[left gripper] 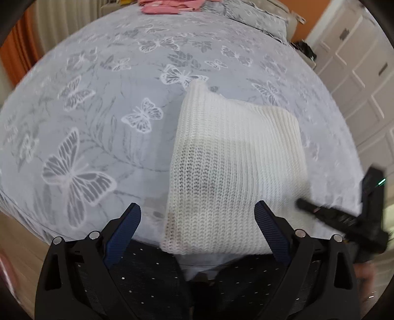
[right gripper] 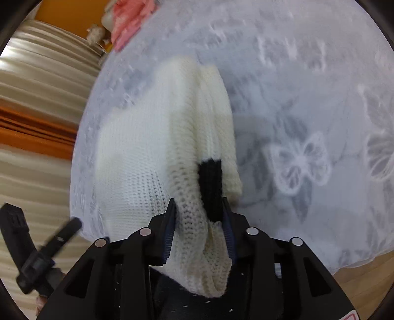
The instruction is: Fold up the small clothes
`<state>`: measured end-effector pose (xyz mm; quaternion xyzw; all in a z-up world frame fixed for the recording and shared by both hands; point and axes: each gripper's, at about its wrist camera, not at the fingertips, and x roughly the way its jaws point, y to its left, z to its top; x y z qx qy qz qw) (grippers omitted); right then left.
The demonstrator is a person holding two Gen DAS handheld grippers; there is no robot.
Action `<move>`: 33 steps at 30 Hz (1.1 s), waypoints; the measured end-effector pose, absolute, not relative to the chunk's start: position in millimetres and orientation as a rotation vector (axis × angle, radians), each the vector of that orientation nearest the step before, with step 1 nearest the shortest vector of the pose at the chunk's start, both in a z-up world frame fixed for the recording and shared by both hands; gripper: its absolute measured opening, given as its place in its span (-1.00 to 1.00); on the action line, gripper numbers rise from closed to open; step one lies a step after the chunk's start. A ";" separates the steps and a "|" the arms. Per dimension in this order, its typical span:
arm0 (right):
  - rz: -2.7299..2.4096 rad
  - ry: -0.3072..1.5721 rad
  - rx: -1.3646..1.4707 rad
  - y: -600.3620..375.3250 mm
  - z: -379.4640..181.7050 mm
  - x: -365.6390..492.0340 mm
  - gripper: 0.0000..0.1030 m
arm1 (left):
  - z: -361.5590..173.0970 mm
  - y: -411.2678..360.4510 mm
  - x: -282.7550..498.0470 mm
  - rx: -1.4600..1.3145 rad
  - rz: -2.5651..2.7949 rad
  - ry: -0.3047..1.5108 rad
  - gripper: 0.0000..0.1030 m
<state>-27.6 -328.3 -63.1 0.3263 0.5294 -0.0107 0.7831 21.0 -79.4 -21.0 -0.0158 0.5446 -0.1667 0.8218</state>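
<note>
A white knitted garment (left gripper: 231, 167) lies partly folded on the grey butterfly bedspread (left gripper: 98, 110), its near edge hanging towards me. My left gripper (left gripper: 197, 214) is open, its blue-padded jaws wide apart on either side of the garment's near edge, holding nothing. My right gripper (right gripper: 199, 211) is shut on a bunched part of the same white garment (right gripper: 152, 137), which has a black patch (right gripper: 210, 187) by the right pad. The right gripper also shows at the right edge of the left wrist view (left gripper: 344, 216), blurred.
Pink clothes (left gripper: 167, 6) lie at the far end of the bed, also in the right wrist view (right gripper: 130, 22). White cupboard doors (left gripper: 357, 73) stand to the right. A pleated curtain (right gripper: 37, 98) hangs beside the bed. Wooden floor (right gripper: 364, 270) lies below.
</note>
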 end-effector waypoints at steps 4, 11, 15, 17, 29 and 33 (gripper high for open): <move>-0.044 1.109 0.602 -319.5 -32.1 -16.9 -0.13 | -26.1 -82.6 21.1 0.018 -0.343 1.167 0.77; -0.059 1.119 0.601 -332.6 -32.8 21.6 0.19 | -30.6 -90.0 21.2 0.068 -0.327 1.159 0.77; -0.055 1.169 0.602 -326.9 -57.1 46.8 0.09 | -35.1 -96.8 21.8 0.125 -0.331 1.153 0.77; -0.046 1.206 0.560 -320.6 -65.7 54.9 -0.50 | -36.3 -99.2 22.3 0.140 -0.334 1.151 0.77; -0.060 1.149 0.635 -335.6 -66.3 41.4 -0.25 | -46.4 -105.5 32.7 0.140 -0.343 1.185 0.77; -0.118 1.097 0.605 -344.2 -52.2 29.2 0.52 | -34.1 -93.7 48.9 -0.003 -0.395 1.165 0.79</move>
